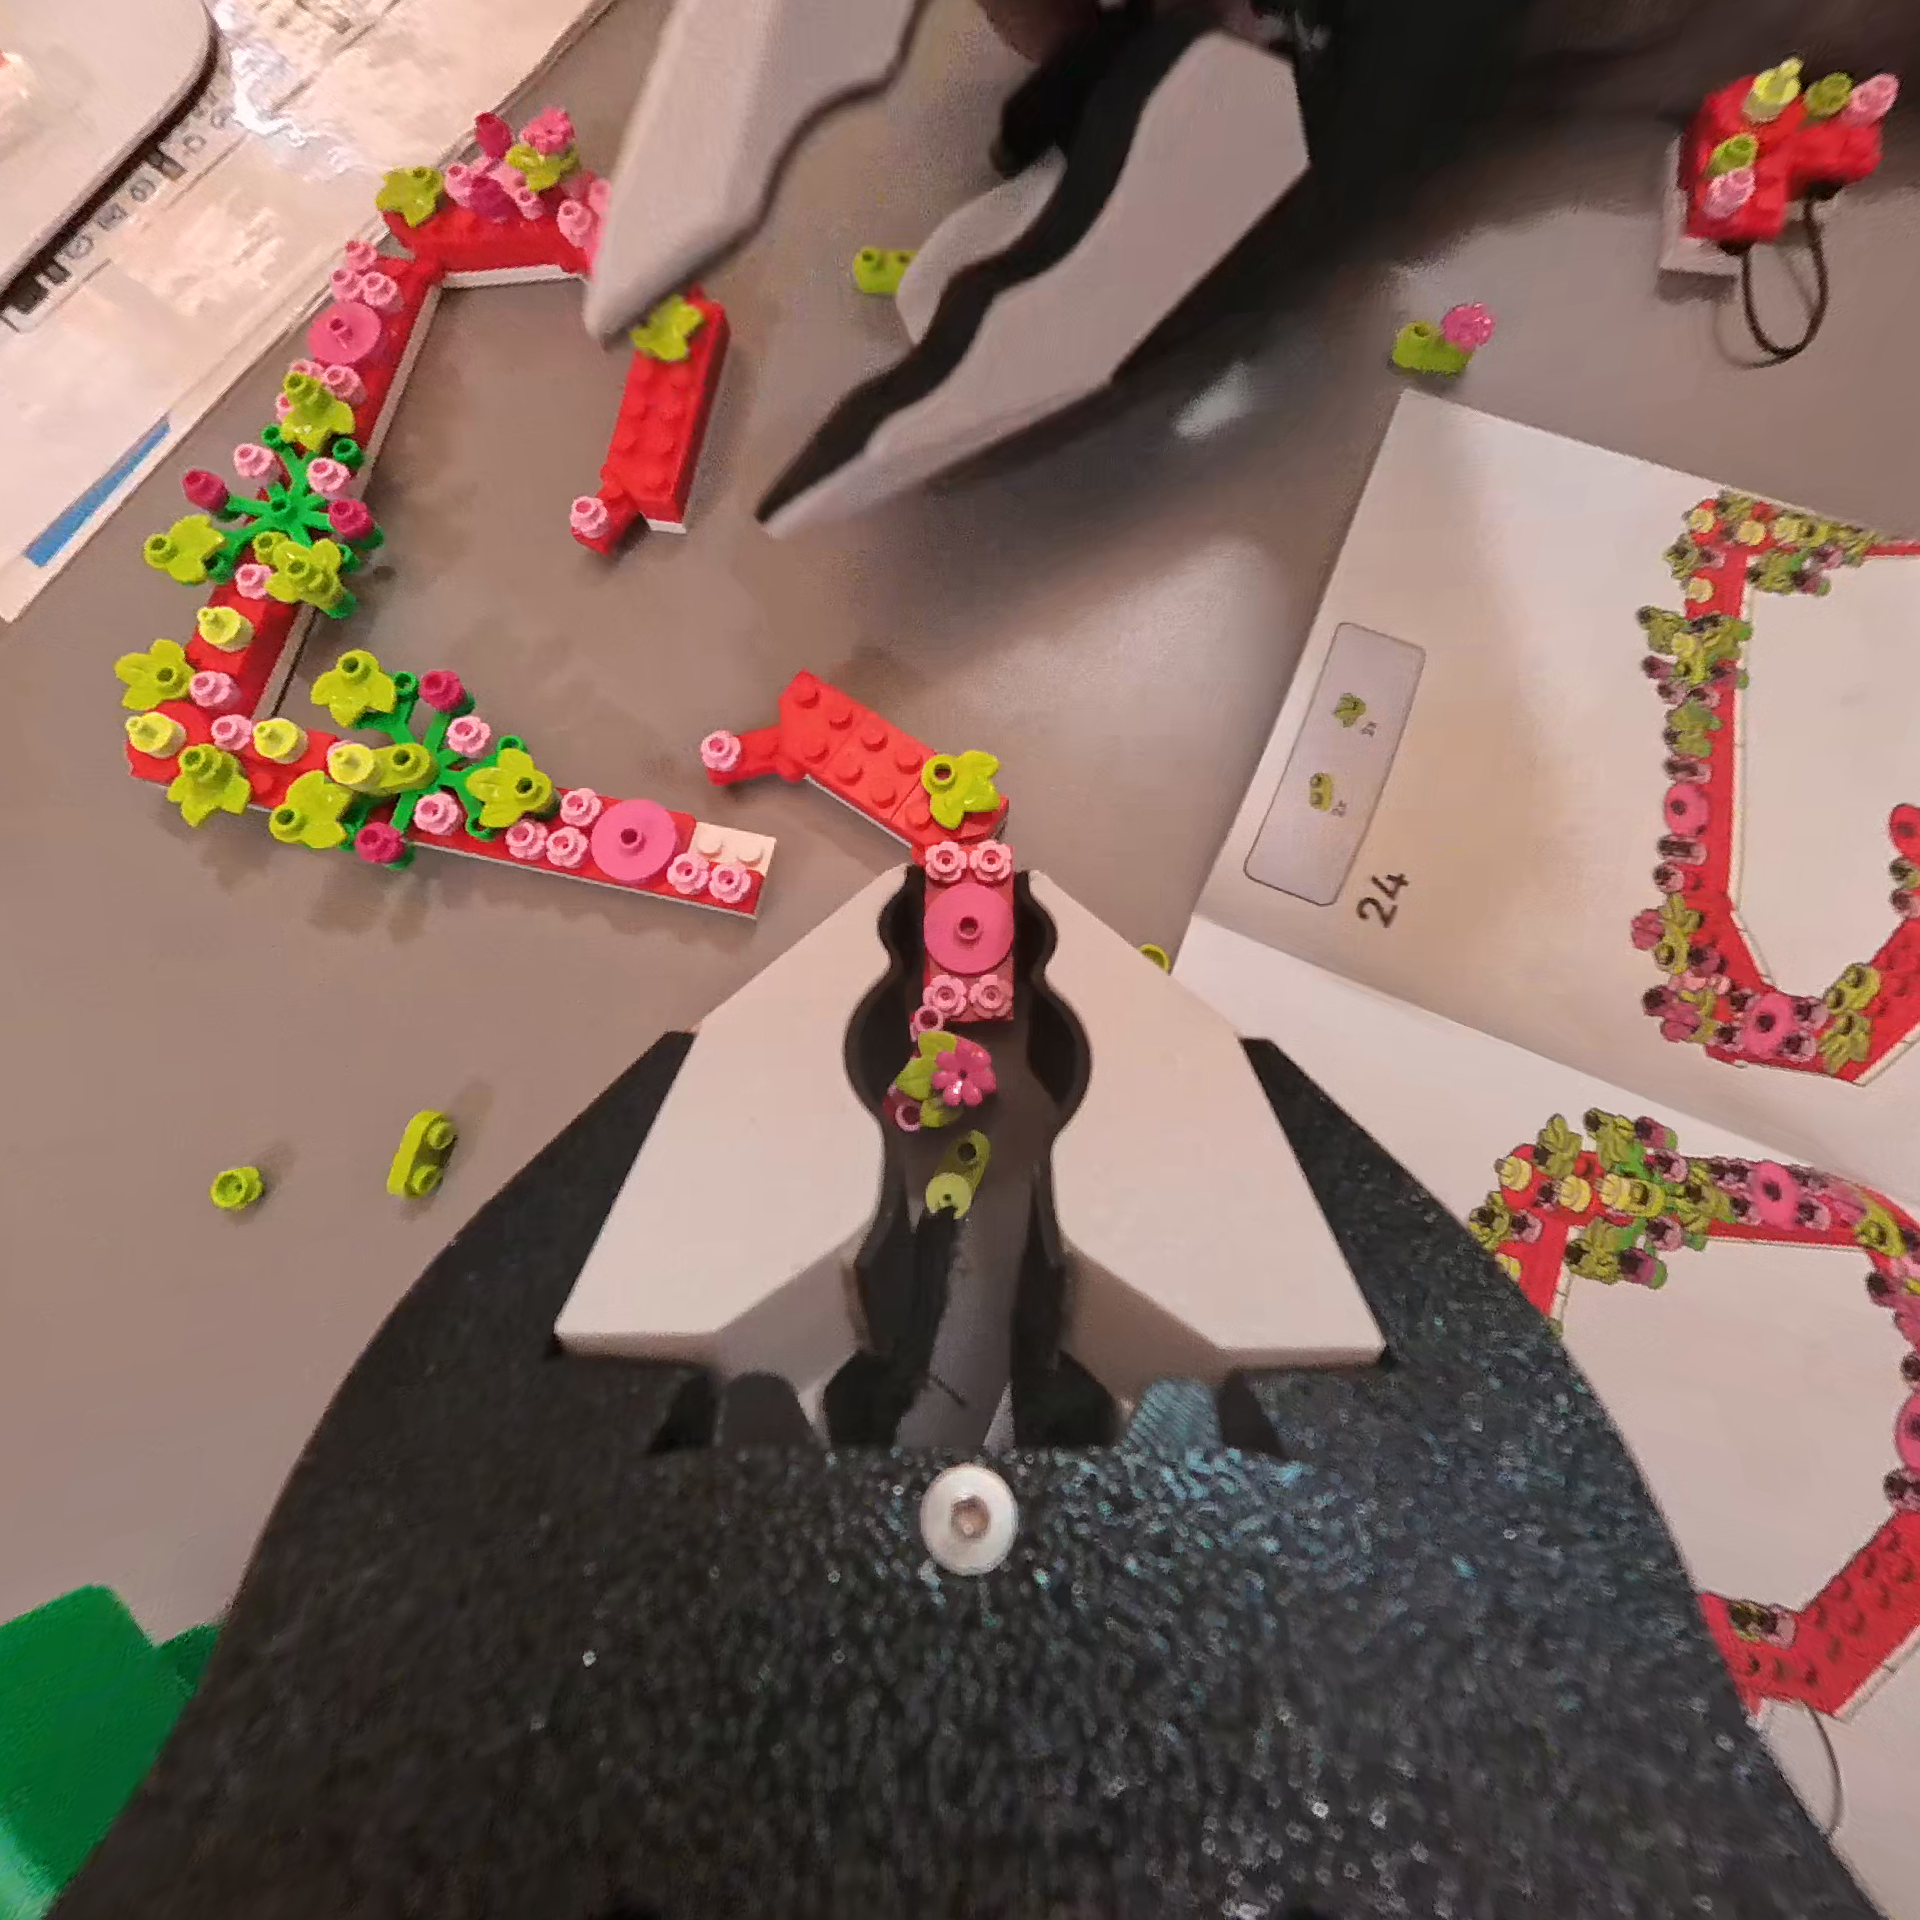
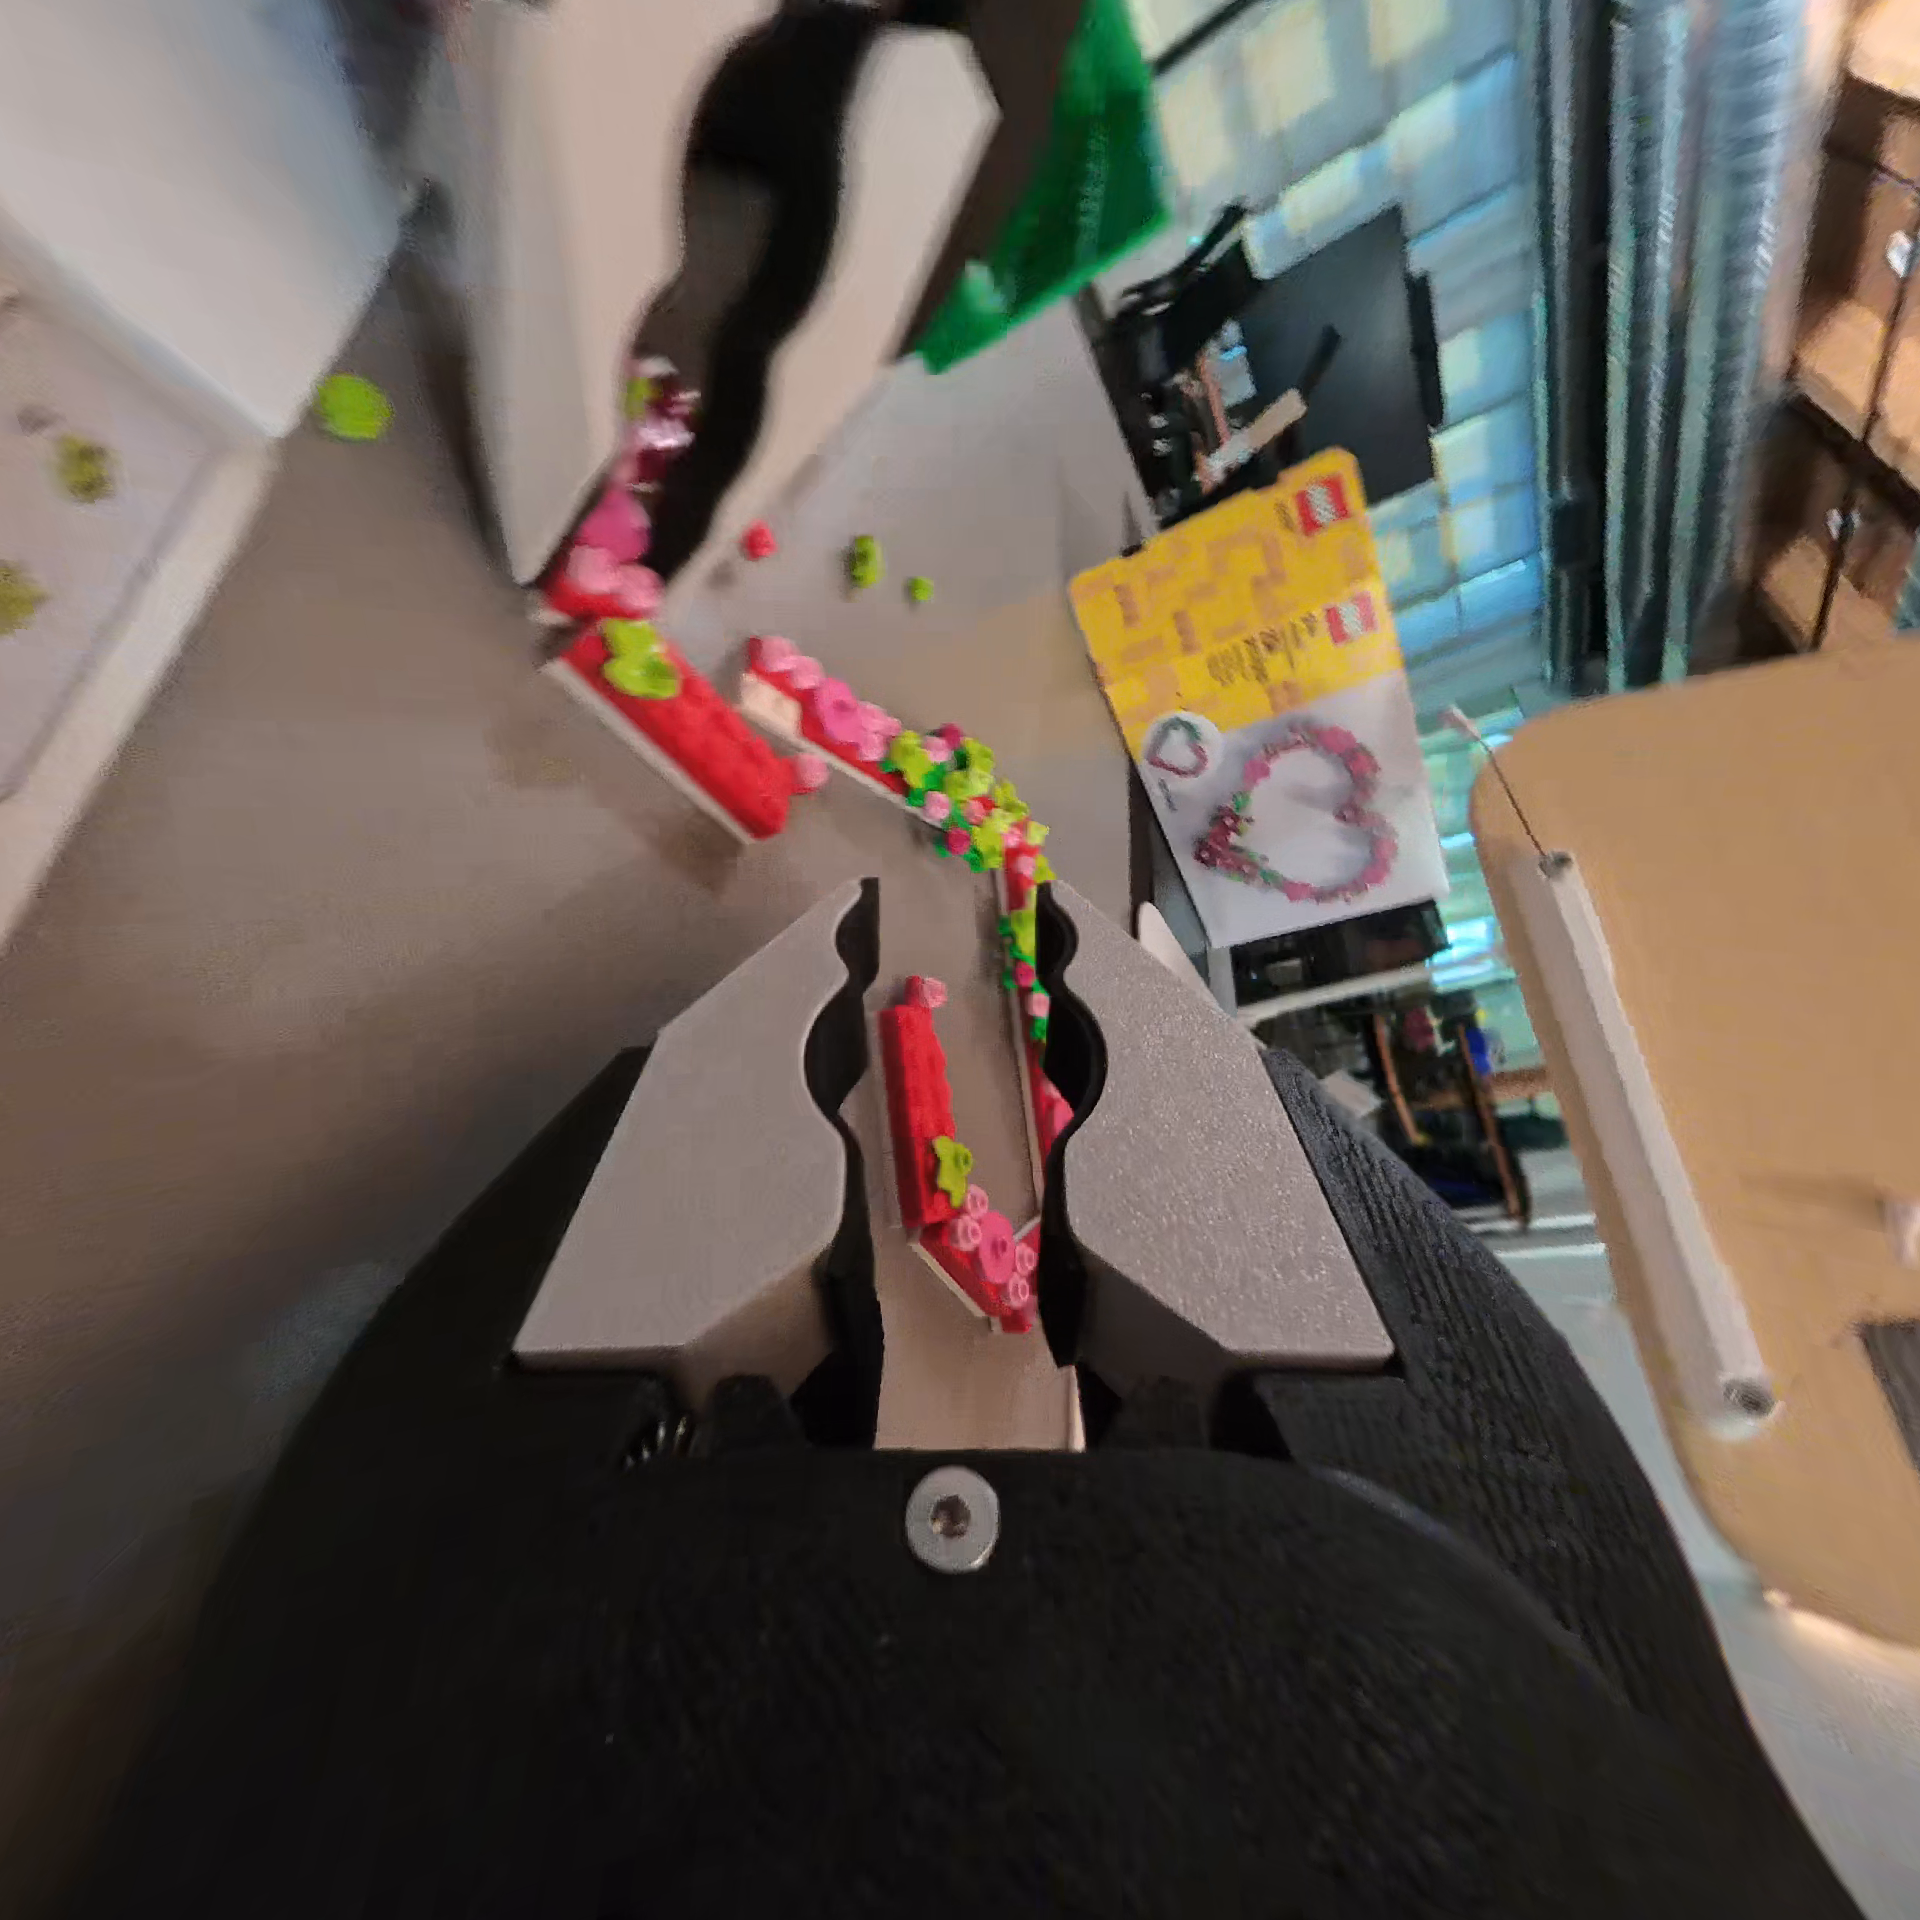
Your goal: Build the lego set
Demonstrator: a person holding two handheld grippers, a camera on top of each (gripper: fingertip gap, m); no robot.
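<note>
On the grey table [image 1: 582, 1039], the left tool [image 1: 966, 883] has its jaws narrowed around a red brick strip [image 1: 966, 930] topped with pink flowers. The right tool [image 2: 956, 904] hangs part-open above a second red strip [image 1: 665, 416], holding nothing. The long flowered section [image 1: 281, 644] lies near the table's far edge.

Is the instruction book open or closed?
Open. The instruction book lies flat on the table, its printed pages showing the heart pictures.

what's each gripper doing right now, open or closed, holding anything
left gripper: closed on the red lego segment with pink flower studs.
right gripper: open, holding nothing, above the red lego pieces on the table.
</note>
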